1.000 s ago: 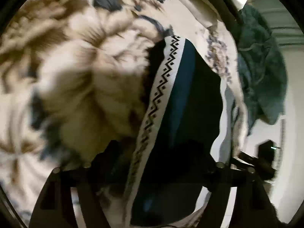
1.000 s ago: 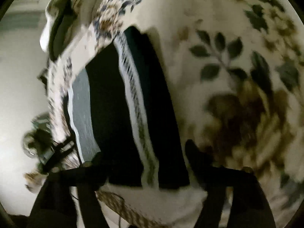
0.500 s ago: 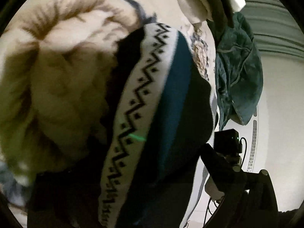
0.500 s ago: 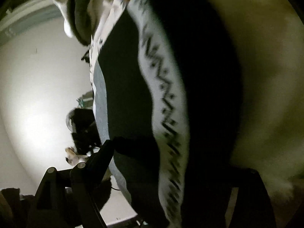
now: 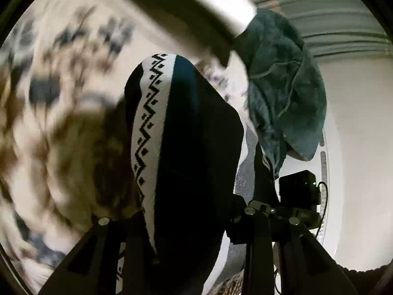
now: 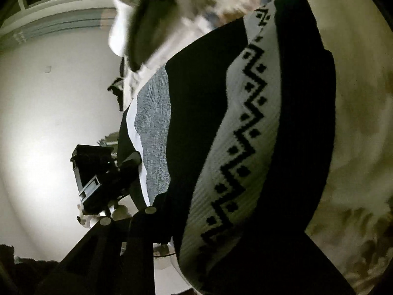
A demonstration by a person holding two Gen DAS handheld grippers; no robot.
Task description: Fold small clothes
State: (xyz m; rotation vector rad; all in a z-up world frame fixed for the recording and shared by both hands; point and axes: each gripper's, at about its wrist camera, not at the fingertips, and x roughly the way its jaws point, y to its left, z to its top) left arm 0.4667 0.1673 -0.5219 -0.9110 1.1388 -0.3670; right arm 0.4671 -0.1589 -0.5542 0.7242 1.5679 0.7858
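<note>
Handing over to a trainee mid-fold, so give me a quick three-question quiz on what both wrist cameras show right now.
1. True or false: the zigzag-banded garment hangs free of the left gripper and the right gripper.
2. In the left wrist view, what is to the right of the garment? A) teal towel B) red bag C) yellow hat
3. What colour is the zigzag on the garment's white band?
Key: 1 false: both grippers hold it, their jaws having just been closing with it between them. 2 A. 3 black.
</note>
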